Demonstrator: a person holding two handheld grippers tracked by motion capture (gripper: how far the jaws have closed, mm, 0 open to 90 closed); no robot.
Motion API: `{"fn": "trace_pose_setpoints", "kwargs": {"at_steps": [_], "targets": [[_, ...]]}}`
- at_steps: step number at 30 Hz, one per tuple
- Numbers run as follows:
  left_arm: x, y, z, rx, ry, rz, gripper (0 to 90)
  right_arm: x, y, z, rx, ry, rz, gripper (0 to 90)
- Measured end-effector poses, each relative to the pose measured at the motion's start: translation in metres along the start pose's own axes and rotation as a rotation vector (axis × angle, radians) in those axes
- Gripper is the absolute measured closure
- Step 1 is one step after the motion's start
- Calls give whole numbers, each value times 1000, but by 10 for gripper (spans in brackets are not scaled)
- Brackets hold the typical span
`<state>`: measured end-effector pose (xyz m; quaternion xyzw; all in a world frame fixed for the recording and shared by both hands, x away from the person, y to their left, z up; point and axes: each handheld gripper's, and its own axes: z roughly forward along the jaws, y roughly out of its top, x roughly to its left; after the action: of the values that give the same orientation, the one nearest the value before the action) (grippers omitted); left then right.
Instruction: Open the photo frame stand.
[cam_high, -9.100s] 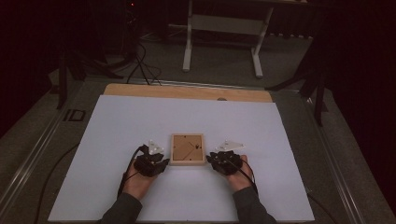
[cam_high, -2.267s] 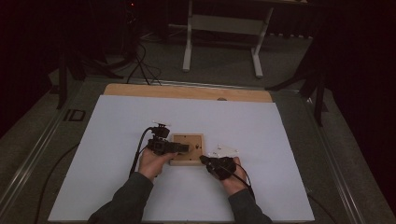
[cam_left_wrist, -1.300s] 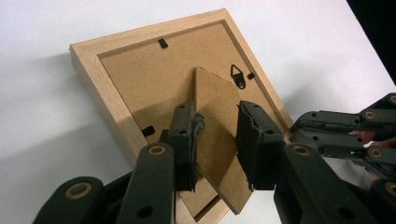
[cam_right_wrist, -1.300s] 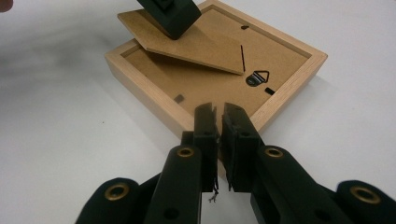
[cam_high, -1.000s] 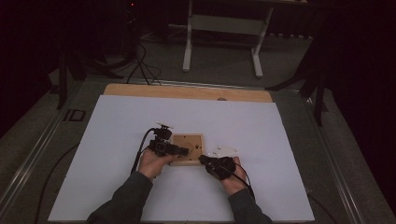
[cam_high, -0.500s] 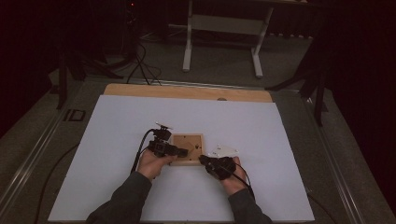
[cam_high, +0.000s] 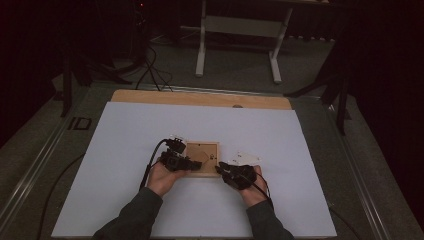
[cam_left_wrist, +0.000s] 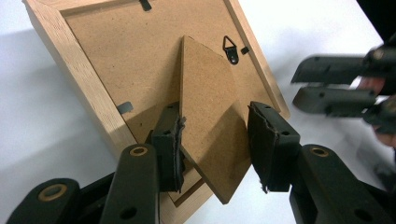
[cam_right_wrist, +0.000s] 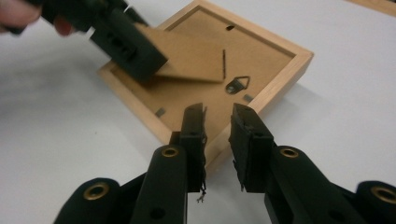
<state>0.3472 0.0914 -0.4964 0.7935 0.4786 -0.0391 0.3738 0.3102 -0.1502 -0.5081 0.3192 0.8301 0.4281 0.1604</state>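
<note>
Jaws of the left gripper straddle the raised brown fibreboard stand flap lengthwise without clamping it, while the right gripper, just parting, holds nothing at the light wooden picture frame's near edge.

Left gripper jaws straddling fold-out stand flap on back of wooden picture frame; frame lies face down on white table. Left pad touching flap edge, right pad just off it. Small metal hanger near frame's far edge. Other gripper blurry at right, just beside frame corner.
</note>
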Motion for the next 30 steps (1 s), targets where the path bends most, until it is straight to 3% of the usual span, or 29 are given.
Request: {"fn": "trace_pose_setpoints", "kwargs": {"at_steps": [8, 15, 30], "targets": [[-5, -8, -2, -46, 15, 58, 582, -9, 6, -9, -30, 17, 35, 688], [-15, -17, -5, -87, 62, 139, 582, -16, 11, -12, -35, 10, 53, 660], [-24, -32, -7, -134, 110, 220, 583, -17, 16, -13, -45, 14, 65, 620]]}}
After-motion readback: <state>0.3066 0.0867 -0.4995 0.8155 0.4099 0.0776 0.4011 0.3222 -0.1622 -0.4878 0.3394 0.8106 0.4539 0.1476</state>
